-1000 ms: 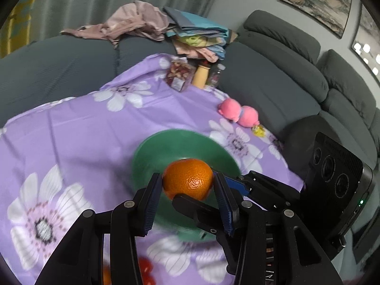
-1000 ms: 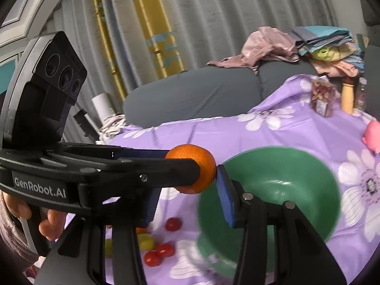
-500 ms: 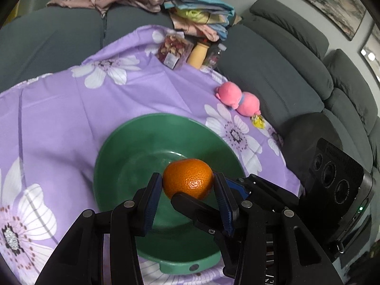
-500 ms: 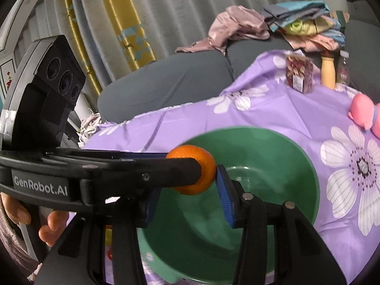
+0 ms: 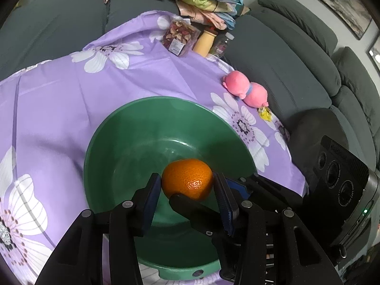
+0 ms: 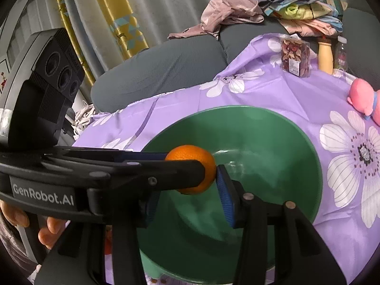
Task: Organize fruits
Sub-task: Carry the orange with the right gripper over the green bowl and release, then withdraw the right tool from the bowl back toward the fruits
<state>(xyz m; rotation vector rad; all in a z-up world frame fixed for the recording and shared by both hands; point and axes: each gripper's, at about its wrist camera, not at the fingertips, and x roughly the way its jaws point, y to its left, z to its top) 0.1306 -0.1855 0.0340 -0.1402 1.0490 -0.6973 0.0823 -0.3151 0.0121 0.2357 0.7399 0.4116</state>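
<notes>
An orange (image 5: 187,178) is held between both grippers, which cross each other over a green bowl (image 5: 133,128). My left gripper (image 5: 187,185) is shut on the orange. My right gripper (image 6: 187,178) is also shut on the orange (image 6: 193,161), with the left gripper's finger lying across it. The orange hangs above the inside of the green bowl (image 6: 285,128), which holds no other fruit that I can see. The bowl stands on a purple flowered cloth (image 5: 59,99).
At the cloth's far edge stand a packet of dried fruit (image 5: 179,34), a tan bottle (image 5: 205,42) and a clear bottle (image 5: 222,44). A pink plush toy (image 5: 245,90) lies right of the bowl. Grey sofas with piled clothes (image 5: 204,0) surround the table.
Both grippers have carried the orange forward from beside the bowl's near rim to over its inside. The small fruits at the near left have dropped out of view.
</notes>
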